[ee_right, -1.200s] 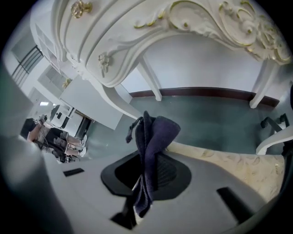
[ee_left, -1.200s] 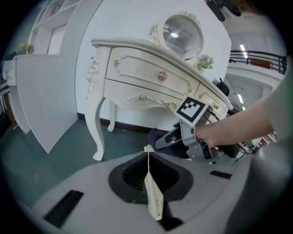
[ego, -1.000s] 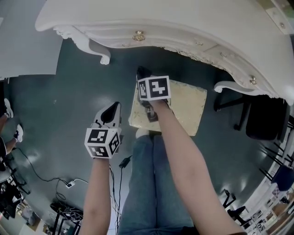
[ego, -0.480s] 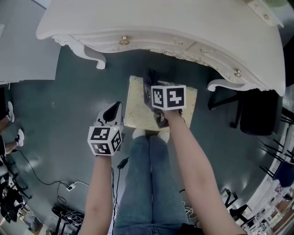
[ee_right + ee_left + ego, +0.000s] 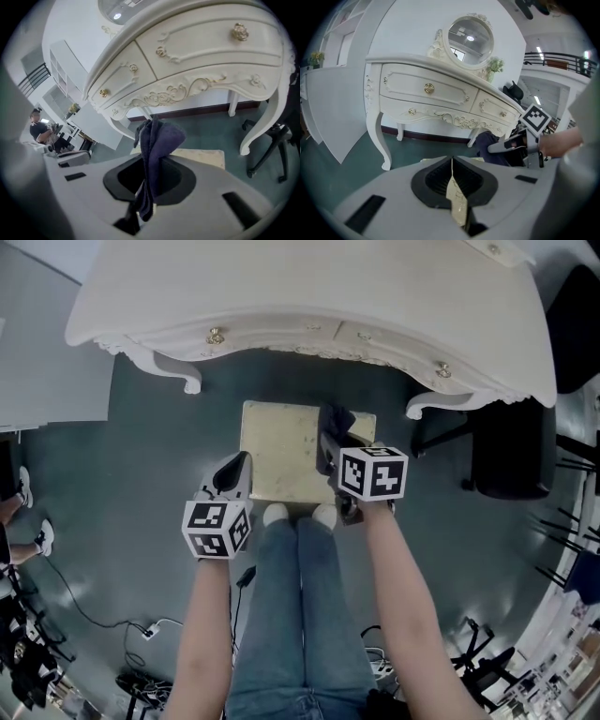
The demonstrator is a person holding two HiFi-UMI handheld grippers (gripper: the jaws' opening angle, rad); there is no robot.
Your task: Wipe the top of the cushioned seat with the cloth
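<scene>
The cream cushioned seat stands on the floor in front of the person's feet. My right gripper is over its right side, shut on a dark blue cloth. In the right gripper view the cloth bunches out from between the jaws, with the seat just beyond; whether the cloth touches it I cannot tell. My left gripper hovers off the seat's left edge, shut with nothing in it. The left gripper view also catches the right gripper and the cloth.
A white carved dressing table with drawers overhangs the far side of the seat. A black office chair stands to the right. The person's legs in jeans are just behind the seat. Cables lie on the green floor at lower left.
The right gripper has carried the cloth across the seat from its left side to its right side. The left gripper has stayed beside the seat's left edge.
</scene>
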